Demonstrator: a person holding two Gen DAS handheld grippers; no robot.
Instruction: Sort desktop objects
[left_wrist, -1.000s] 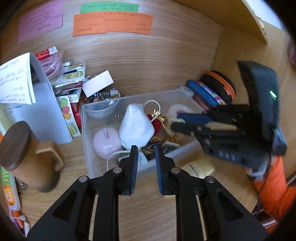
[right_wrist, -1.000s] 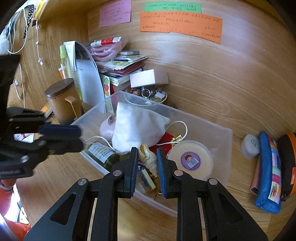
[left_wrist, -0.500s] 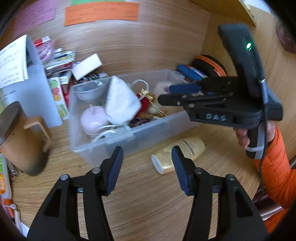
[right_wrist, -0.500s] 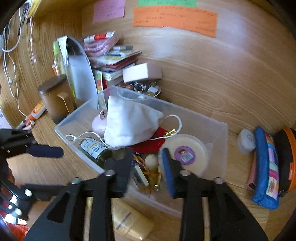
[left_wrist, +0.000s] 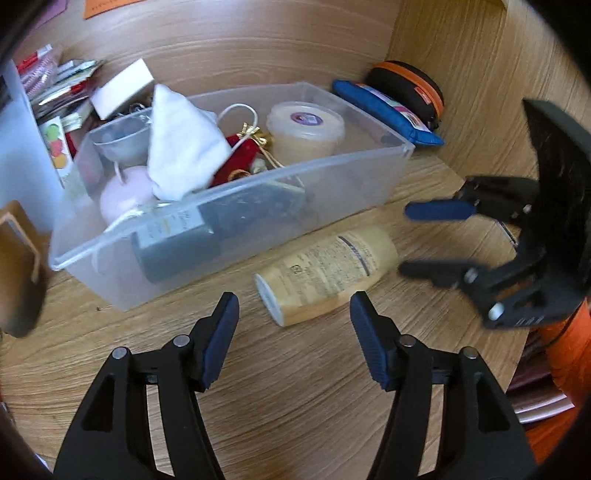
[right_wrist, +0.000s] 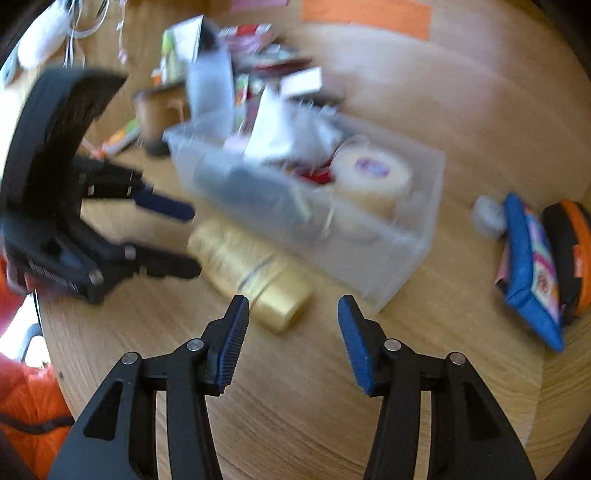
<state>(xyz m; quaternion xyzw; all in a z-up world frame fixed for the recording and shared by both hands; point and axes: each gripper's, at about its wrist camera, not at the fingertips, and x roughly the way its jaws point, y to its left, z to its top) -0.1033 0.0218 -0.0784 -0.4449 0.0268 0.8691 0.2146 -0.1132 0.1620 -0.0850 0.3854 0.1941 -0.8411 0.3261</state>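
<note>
The surface is a light wood-grain desk (left_wrist: 295, 406) set into a wooden alcove, with a wood back panel on the far side and a side wall on the right. An orange paper note (right_wrist: 365, 16) is stuck on the back panel. A clear plastic bin (left_wrist: 332, 192) sits in the middle of the desk, holding a white cloth pouch (left_wrist: 184, 151), a pink round object (left_wrist: 125, 192), a cream tub (left_wrist: 304, 129) with a purple label and a dark bottle (left_wrist: 184, 240) lying along its near wall. Just in front of the bin, on the bare desk, a cream lotion bottle (left_wrist: 325, 273) lies on its side, near the bin wall. To the far right, a blue pouch (left_wrist: 384, 107) and a black-and-orange case (left_wrist: 410, 88) rest against the side wall. A heap of booklets and packets (left_wrist: 62, 92) fills the far left corner.

The left gripper (left_wrist: 291, 332) hovers over the desk with its jaws spread wide, holding nothing, the lotion bottle just beyond its tips. The right gripper (right_wrist: 293, 332), likewise wide open and empty, hangs near the bottle's other end; its view is blurred
</note>
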